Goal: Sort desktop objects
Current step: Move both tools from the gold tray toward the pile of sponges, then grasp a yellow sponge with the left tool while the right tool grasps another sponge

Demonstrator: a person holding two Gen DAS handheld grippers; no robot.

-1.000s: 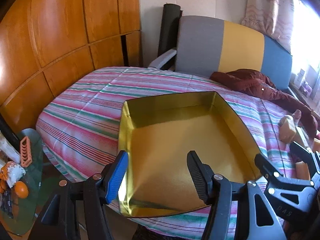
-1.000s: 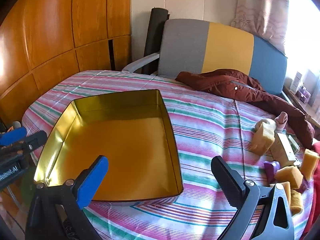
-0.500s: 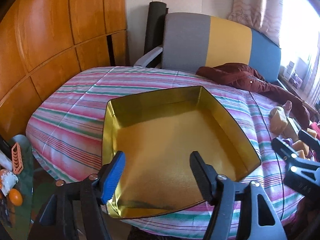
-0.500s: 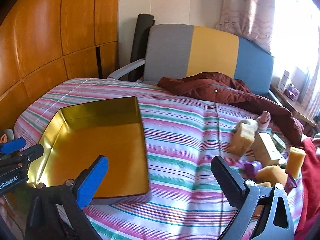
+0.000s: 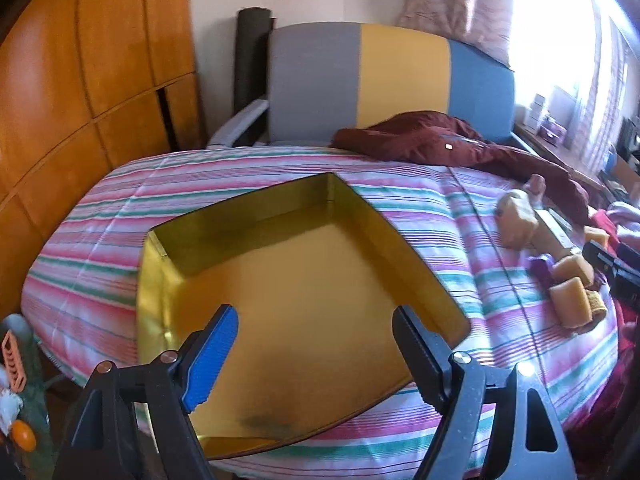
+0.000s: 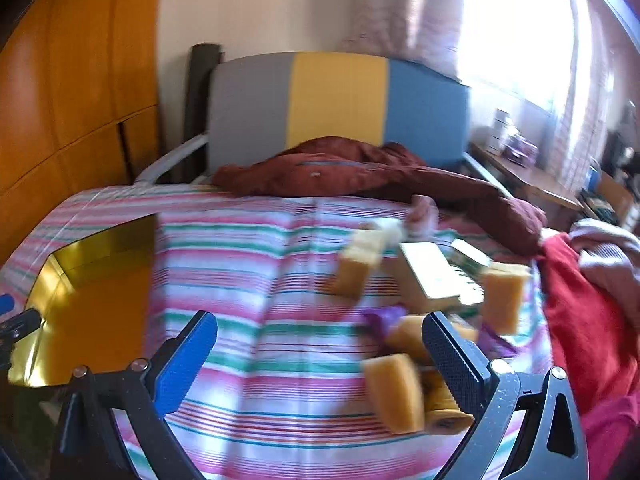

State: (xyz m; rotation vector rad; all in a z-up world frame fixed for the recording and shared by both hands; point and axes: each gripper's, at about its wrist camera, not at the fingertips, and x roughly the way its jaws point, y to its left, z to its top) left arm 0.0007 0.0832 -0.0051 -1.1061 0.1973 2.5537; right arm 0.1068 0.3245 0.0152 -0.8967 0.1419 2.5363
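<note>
- L wrist cam: low at near edge of bed, looks fwd over gold tray (image 5: 304,280) just ahead, twd striped headboard (image 5: 384,84); sponges (image 5: 570,304) far right
- R wrist cam: further right, same facing, blurred; close above sponges (image 6: 394,392); tray (image 6: 92,312) at left edge
- Shared: tray, sponges, striped bedcover (image 6: 256,248), headboard, dark red jacket (image 5: 432,140)

right gripper (image 6: 316,354) swung right from the gold tray (image 6: 80,312) to over the sponges (image 6: 394,390), left gripper (image 5: 316,346) turned slightly right
</note>
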